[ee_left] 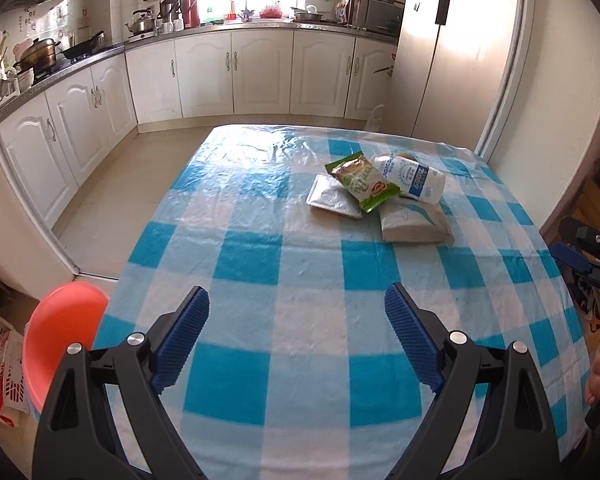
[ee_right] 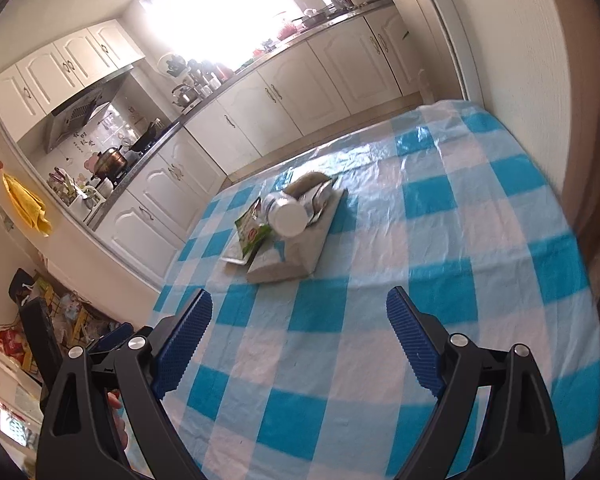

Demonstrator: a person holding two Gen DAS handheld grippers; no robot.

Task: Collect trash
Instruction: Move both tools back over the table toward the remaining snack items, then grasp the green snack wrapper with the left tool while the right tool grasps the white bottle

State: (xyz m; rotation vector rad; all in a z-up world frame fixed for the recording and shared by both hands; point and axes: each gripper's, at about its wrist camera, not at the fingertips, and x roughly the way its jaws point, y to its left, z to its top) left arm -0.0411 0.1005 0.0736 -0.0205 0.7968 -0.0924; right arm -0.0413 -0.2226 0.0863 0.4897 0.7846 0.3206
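**kettle_watcher:** So where's the trash at? From where I'm standing it's all in one heap on the far half of the table [ee_left: 260, 280]: a green wrapper [ee_left: 360, 179] draped over a silver tray [ee_left: 332, 202], a white bottle [ee_left: 414, 179] lying on its side with its base toward the right-hand camera, and a grey pouch [ee_left: 414, 222] underneath at the near edge. Everything is touching or overlapping.

**mop_guy:** Makes sense they're bunched, one reach gets you to all of it. What are the grippers doing?

**kettle_watcher:** Nothing yet. Left gripper [ee_left: 296, 316] hangs over the near part of the checked cloth, fingers spread wide, nothing between them. Right gripper [ee_right: 300, 316] is the same: wide apart, empty, aimed at the heap from the right side (you can catch its blue edge at the far right of the left camera).

**mop_guy:** So both are well short of the pile?

**kettle_watcher:** Yeah, a good stretch of cloth between. My guess is the wide spread is for the bottle, it's the fattest and sits on top, so it'd roll if you pulled the pouch first.

**mop_guy:** And where does it go?

**kettle_watcher:** There's a pink bin [ee_left: 60, 340] just off the table's left near corner, beside the left gripper. Probably that, but I can't see inside it.
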